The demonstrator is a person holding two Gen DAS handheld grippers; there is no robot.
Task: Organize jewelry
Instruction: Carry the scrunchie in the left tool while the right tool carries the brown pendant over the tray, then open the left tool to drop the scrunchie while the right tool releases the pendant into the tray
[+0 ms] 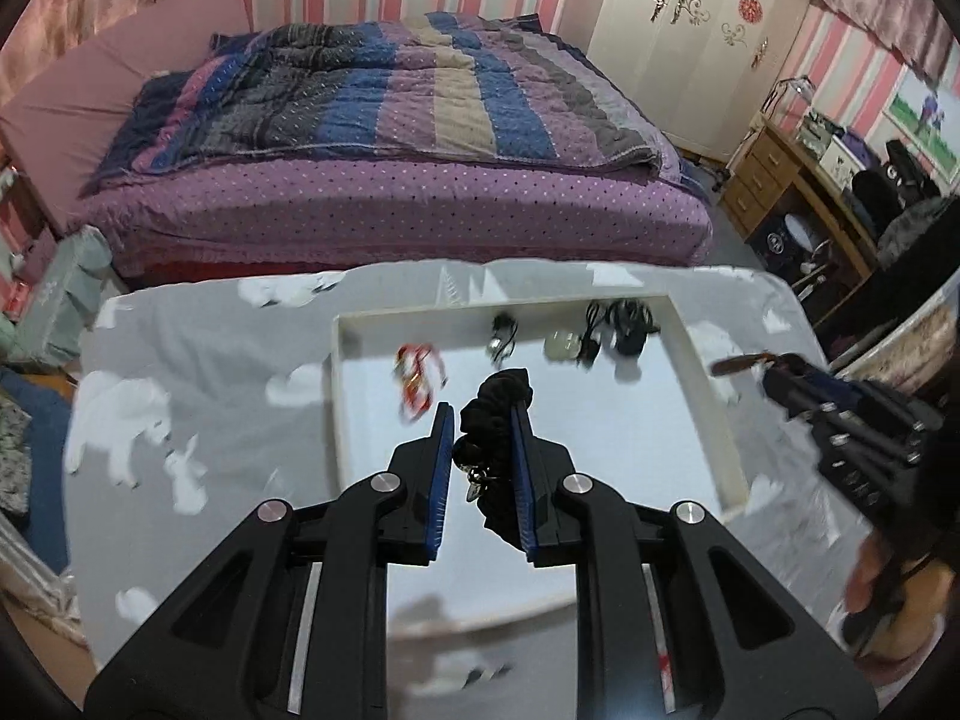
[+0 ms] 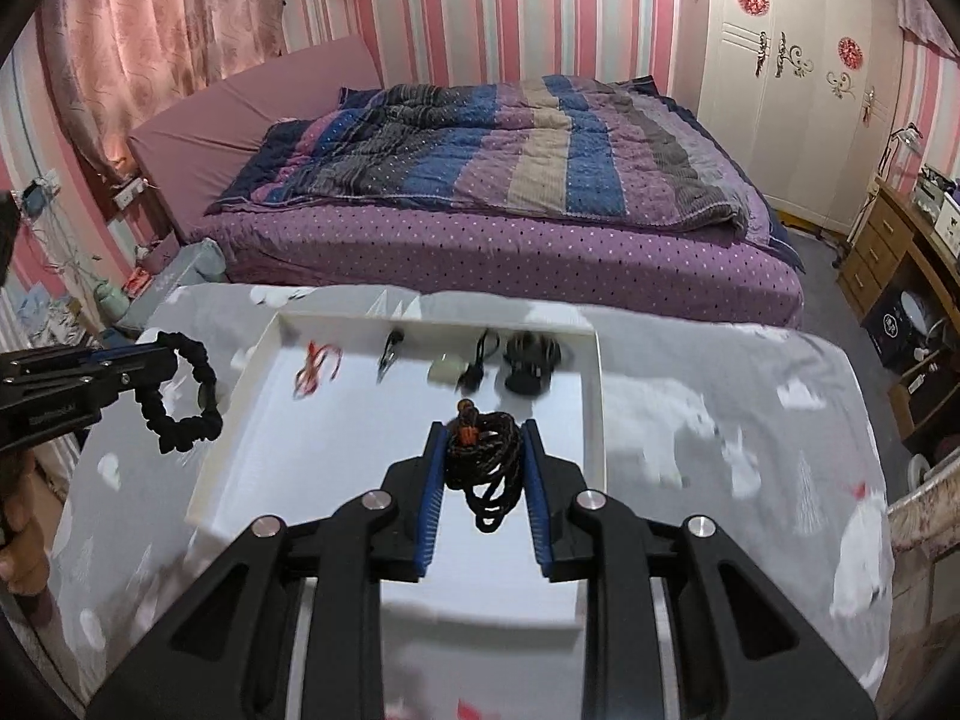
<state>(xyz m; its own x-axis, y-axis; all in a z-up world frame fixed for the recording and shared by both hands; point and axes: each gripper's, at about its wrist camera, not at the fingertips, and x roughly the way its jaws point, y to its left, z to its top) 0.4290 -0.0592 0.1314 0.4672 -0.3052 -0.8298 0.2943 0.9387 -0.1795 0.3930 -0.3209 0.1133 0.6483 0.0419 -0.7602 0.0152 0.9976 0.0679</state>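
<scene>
Left hand-held gripper (image 1: 480,420) clamping black scrunchie (image 1: 495,396); right hand-held gripper (image 2: 483,438) clamping coiled black cord necklace (image 2: 483,450)

a home bedroom: a made bed (image 2: 492,180) with striped quilt (image 2: 510,138), pink striped wallpaper (image 2: 456,18), curtains (image 2: 162,30), white wardrobe (image 2: 798,78), wooden desk (image 1: 780,180).

Bed (image 1: 384,204) beyond table, purple dotted sheet, striped quilt (image 1: 384,84) in blue, purple, beige, grey rumpled on top. Pink-and-white striped wallpaper (image 2: 456,18) behind. Pink curtain (image 2: 162,30) at left. White wardrobe (image 2: 798,90) with gold scrollwork and red decals at right. Wooden drawer desk (image 1: 774,180) cluttered, far right. Grey cloth (image 2: 720,420) with white animal print covers table.
</scene>
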